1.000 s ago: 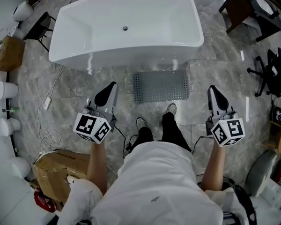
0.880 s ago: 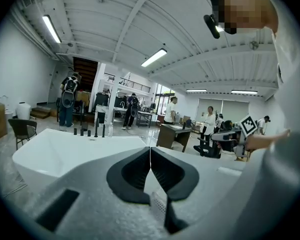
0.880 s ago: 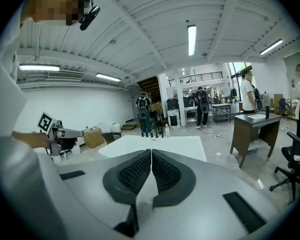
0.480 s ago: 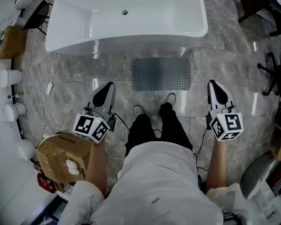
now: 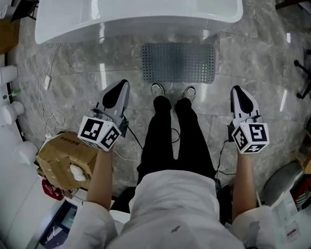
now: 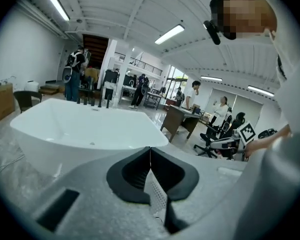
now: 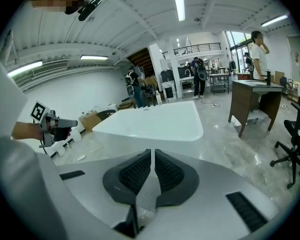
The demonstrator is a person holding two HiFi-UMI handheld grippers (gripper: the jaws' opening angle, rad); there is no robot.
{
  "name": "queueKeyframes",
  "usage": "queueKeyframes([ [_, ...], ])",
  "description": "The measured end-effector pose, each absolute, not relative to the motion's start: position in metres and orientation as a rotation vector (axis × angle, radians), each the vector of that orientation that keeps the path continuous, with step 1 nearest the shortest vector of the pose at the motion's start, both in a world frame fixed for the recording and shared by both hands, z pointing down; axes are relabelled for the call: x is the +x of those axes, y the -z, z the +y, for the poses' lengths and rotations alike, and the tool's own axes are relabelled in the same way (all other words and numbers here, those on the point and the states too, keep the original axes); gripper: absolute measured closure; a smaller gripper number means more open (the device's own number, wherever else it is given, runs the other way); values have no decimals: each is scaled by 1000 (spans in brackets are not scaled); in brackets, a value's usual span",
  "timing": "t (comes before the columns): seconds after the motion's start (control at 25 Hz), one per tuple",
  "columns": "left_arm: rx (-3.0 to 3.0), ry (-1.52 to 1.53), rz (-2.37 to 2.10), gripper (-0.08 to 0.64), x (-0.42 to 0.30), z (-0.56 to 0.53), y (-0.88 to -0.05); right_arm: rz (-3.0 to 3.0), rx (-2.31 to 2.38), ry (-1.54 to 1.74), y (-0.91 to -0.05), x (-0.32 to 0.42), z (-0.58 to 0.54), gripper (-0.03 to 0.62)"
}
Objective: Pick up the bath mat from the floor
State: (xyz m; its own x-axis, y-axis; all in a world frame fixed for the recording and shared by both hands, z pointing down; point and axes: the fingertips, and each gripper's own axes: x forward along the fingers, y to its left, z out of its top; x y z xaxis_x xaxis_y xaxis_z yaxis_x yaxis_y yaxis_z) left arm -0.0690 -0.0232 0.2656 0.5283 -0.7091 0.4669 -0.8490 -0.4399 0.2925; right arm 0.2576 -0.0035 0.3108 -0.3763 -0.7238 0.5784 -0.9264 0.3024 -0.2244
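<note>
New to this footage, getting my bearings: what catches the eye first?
A large glossy white bathtub fills the head view's top, a grey perforated rubber bath mat lying flat on the marbled floor before it. The left gripper and right gripper, both shut and empty, flank the person's legs.

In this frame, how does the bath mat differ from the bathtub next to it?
The bath mat is grey and dotted all over; the bathtub is plain glossy white. The mat lies flat on the floor; the tub is a deep basin. The mat is far smaller, spanning only part of the tub's long side. Both are rounded rectangles, long sides parallel.
</note>
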Motion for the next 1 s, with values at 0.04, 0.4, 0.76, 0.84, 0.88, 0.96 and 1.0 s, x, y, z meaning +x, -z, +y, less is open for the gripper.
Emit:
queueKeyframes([
  [0.04, 2260, -391, -1247, 548, -70, -24, -282, -2191, 1470, -760, -326, 257, -3, 583],
  [0.4, 2092, -556, -1199, 546, -107, -24, -455, -2051, 1340, -829, -473, 244, 5, 583],
  [0.76, 1961, -698, -1168, 545, -153, -4, -638, -1900, 1224, -876, -646, 241, 18, 581],
  [0.84, 1897, -726, -1180, 545, -160, 3, -676, -1880, 1174, -885, -680, 239, 22, 581],
  [0.88, 1878, -740, -1179, 545, -162, 7, -694, -1871, 1157, -883, -696, 240, 22, 581],
  [0.96, 1856, -776, -1173, 543, -164, 12, -731, -1853, 1132, -884, -728, 242, 21, 581],
  [1.0, 1843, -793, -1173, 543, -165, 14, -749, -1845, 1116, -890, -745, 243, 20, 570],
])
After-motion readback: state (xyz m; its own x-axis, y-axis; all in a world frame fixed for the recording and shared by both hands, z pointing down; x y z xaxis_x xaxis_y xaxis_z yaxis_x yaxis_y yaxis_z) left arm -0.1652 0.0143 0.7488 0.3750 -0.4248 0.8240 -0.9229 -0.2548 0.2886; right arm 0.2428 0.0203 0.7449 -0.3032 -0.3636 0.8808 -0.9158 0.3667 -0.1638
